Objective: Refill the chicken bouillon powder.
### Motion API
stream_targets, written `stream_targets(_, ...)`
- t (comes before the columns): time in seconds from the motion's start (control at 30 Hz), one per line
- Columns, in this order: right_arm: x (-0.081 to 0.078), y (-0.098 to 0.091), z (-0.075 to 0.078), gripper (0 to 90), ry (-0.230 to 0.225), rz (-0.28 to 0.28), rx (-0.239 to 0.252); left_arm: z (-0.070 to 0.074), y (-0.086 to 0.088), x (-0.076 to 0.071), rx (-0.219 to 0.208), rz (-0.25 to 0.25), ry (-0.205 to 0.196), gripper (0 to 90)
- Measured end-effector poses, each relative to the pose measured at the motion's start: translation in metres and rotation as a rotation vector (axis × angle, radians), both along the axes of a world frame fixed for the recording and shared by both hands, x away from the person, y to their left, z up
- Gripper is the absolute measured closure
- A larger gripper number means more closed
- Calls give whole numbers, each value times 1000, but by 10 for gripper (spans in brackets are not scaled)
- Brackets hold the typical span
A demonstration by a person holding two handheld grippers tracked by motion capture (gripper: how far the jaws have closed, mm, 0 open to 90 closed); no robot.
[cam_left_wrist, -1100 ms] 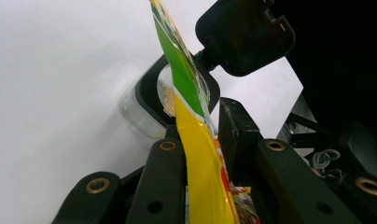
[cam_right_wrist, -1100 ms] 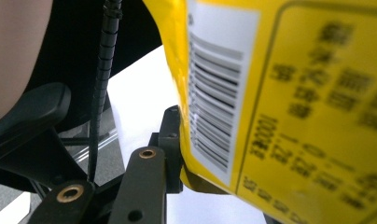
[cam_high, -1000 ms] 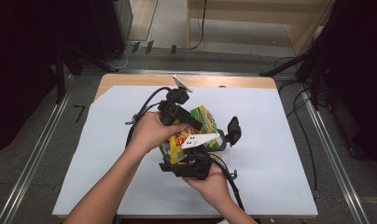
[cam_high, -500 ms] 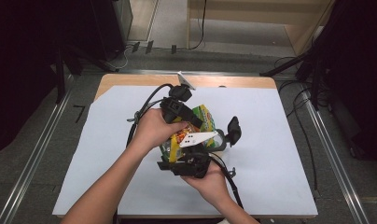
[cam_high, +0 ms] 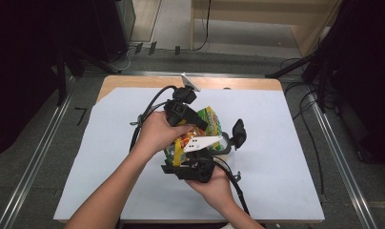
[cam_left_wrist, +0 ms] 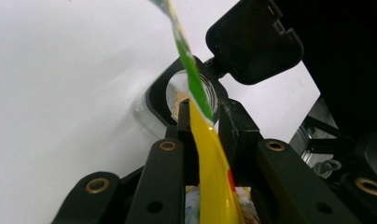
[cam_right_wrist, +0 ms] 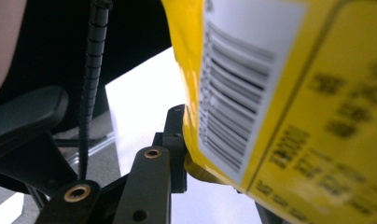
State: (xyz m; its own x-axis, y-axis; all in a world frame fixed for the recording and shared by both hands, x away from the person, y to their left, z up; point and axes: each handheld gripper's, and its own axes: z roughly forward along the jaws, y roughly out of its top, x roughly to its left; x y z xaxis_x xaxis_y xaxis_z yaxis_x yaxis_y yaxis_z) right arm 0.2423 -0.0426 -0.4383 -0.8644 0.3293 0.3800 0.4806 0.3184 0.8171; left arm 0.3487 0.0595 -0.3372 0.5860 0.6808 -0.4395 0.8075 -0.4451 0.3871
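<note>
Between the jaws of the left claw (cam_left_wrist: 203, 126), in the left gripper view, a thin yellow and green edge of a snack bag (cam_left_wrist: 210, 163) stands pinched, the jaws narrow on it. Beyond that edge lies a clear jar (cam_left_wrist: 177, 95) with a black ring at its mouth and a black lid (cam_left_wrist: 254, 39) hinged open behind it, with some crumbs inside. The right claw (cam_right_wrist: 210, 154) grips the same bag (cam_right_wrist: 289, 107) lower down: the right gripper view has one jaw pressed to the yellow film, the other hidden behind it.

From the high view, the left claw (cam_high: 183, 114) and the right claw (cam_high: 193, 167) hold the bag (cam_high: 207, 121) above the middle of the surface (cam_high: 286, 143), which is covered by a white sheet, the jar (cam_high: 228, 143) just to the right of the hands and nearer the right edge than the left.

Judging from this, the bag is being torn or tipped toward the jar. A sudden tear could scatter the contents over the sheet, and the thin film could slip out of either grip. The mouth of the jar is small beside the bag, so a pour could miss it, and a nudge could tip the jar.

A barcode on a white panel shows on the yellow back of the bag, with dark print beside it too blurred to read. No brand name can be made out.
</note>
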Motion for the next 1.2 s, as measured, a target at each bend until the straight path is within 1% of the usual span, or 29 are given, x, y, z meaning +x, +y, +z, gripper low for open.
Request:
stream_targets(0.1,-1,1,-2,685,18,-6,21,-1,-2,-1,20,-2,-1,799)
stream_targets(0.13,-2,2,-3,687,27,-10,20,-2,-2,-1,20,-2,1,804)
stream_targets(0.2,-2,1,-3,721,22,-17,7,-3,-3,0,25,2,0,808)
stream_targets(0.3,-1,-1,-1,725,33,-14,8,-3,-5,2,28,6,9,810)
stream_targets(0.47,1,-2,-1,728,49,-20,35,-3,-8,8,32,-5,29,809)
stream_targets(0.63,2,-3,-1,735,49,-28,30,-4,-10,9,34,-9,32,814)
stream_targets(0.77,3,-3,-1,737,53,-25,33,-4,-10,11,38,-10,33,820)
stream_targets(0.8,4,-4,-1,738,56,-23,37,-4,-9,13,37,-13,40,822)
stream_targets(0.9,4,-4,0,745,65,-15,45,-6,-6,17,17,-12,63,834)
stream_targets(0.97,5,-3,1,748,63,-13,39,-7,-3,20,17,-6,73,836)
stream_targets(1.07,5,-3,4,747,54,-7,25,-9,0,24,12,12,89,836)
stream_targets(1.1,6,-3,5,746,54,-7,23,-9,2,26,2,13,100,835)
stream_targets(1.17,6,-3,7,741,42,-7,22,-9,5,28,-4,16,110,834)
stream_targets(1.2,5,-3,8,738,29,-6,13,-10,5,29,-6,22,115,834)
